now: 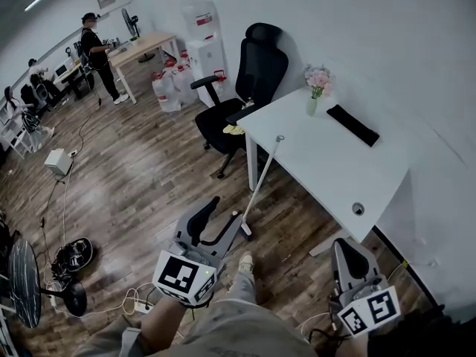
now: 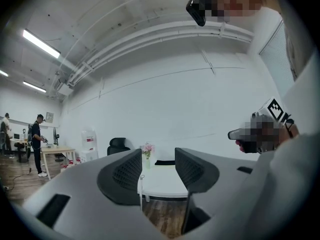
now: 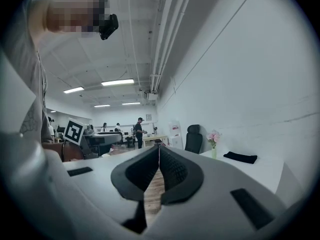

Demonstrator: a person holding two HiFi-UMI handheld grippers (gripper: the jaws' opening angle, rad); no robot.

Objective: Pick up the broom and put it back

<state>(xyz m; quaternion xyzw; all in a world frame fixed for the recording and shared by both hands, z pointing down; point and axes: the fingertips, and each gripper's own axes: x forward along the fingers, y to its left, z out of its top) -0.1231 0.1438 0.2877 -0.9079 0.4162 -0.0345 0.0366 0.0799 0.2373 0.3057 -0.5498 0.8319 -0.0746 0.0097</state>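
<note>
Head view: the broom (image 1: 262, 184) leans on the white table's (image 1: 327, 162) left edge, just beyond the left gripper (image 1: 216, 216); the right gripper (image 1: 349, 255) is near, at the right. Left gripper view: jaws wide apart and empty, the broom seen farther off between them. Right gripper view: jaws closed together, holding nothing.

We find the broom (image 1: 262, 184) leaning against the left edge of the table (image 1: 327, 169), chair (image 1: 256, 76) behind it, vase (image 1: 312, 104) on that table.
</note>
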